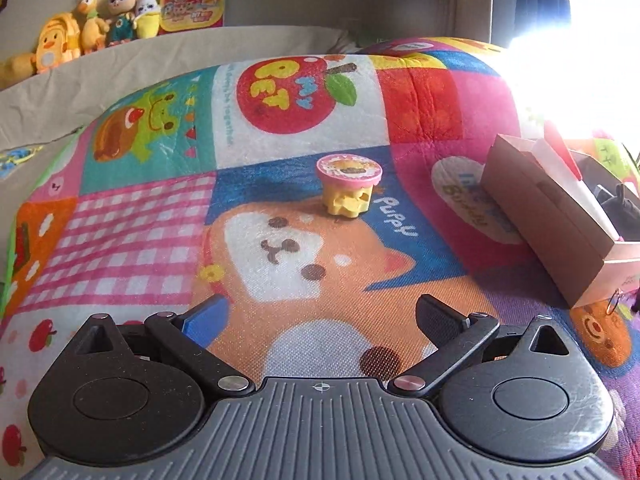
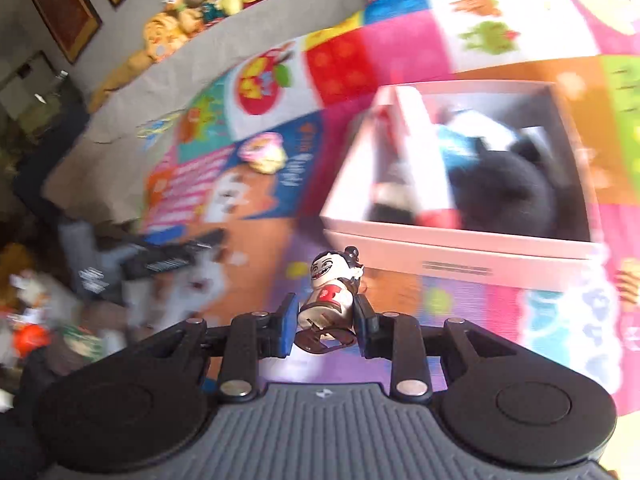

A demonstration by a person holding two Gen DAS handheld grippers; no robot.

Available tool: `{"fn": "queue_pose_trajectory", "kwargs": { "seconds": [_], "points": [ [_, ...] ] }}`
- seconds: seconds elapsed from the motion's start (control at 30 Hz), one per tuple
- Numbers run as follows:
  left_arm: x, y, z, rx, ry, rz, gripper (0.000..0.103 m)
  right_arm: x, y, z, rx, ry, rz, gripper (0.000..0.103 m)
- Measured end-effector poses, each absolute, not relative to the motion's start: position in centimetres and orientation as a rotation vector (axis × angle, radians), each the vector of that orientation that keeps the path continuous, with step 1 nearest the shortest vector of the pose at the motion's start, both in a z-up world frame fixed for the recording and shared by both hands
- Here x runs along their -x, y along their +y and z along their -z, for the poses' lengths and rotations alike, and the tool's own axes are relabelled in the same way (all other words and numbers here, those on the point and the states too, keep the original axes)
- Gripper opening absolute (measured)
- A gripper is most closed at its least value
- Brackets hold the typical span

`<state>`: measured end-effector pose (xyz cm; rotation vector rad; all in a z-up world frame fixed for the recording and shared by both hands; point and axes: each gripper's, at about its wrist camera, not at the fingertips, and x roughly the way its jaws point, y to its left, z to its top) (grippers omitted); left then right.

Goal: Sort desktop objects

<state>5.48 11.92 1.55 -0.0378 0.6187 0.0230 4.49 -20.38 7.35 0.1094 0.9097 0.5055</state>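
Jaws: right gripper [image 2: 325, 314] clamps figurine [image 2: 330, 292]; left gripper [image 1: 322, 312] spread.

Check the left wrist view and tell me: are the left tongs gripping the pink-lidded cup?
No, the left tongs stand wide open and empty, and the pink-lidded cup sits apart on the mat ahead.

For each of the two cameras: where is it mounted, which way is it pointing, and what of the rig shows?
Left wrist: sits on the left gripper, low over the blanket, facing the toy cup; open fingers show.
Right wrist: sits on the right gripper, angled down toward the white box; fingers clamp a figurine.
Shared: cup, box, blanket, plush toys on the ledge.
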Motion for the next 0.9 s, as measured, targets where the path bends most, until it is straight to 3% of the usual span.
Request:
{"fn": "queue_pose_trajectory", "kwargs": {
  "seconds": [0.13,0.2,0.27,0.33,0.47,0.6,0.9],
  "points": [
    [-6.6,10.8,-2.8,0.014,0.554,-0.045,0.101,-2.7,-21.8,-4.5,-0.016,0.818,-0.419,0.068],
    [-8.2,10.3,-3.6,0.02,0.521,-0.049,0.098,-1.7,-22.6,-3.6,-0.021,0.779,-0.429,0.075],
    [-10.6,9.3,-4.0,0.005,0.515,-0.057,0.091,-1.1,-23.1,-3.2,-0.043,0.753,-0.432,0.079],
    [-13.1,8.4,-3.7,-0.026,0.532,-0.079,0.091,-0.7,-23.9,-2.9,-0.084,0.73,-0.41,0.086],
    [-17.5,7.7,-2.3,-0.033,0.593,-0.125,0.087,-0.3,-24.9,-2.7,-0.122,0.693,-0.321,0.09],
    [-18.9,7.5,-1.6,-0.039,0.628,-0.109,0.059,0.1,-26.2,-1.8,-0.153,0.691,-0.28,0.098],
    [-9.4,5.6,-4.2,-0.041,0.568,0.101,0.058,0.6,-28.1,-0.3,-0.262,0.698,-0.226,0.103]
  ]
}}
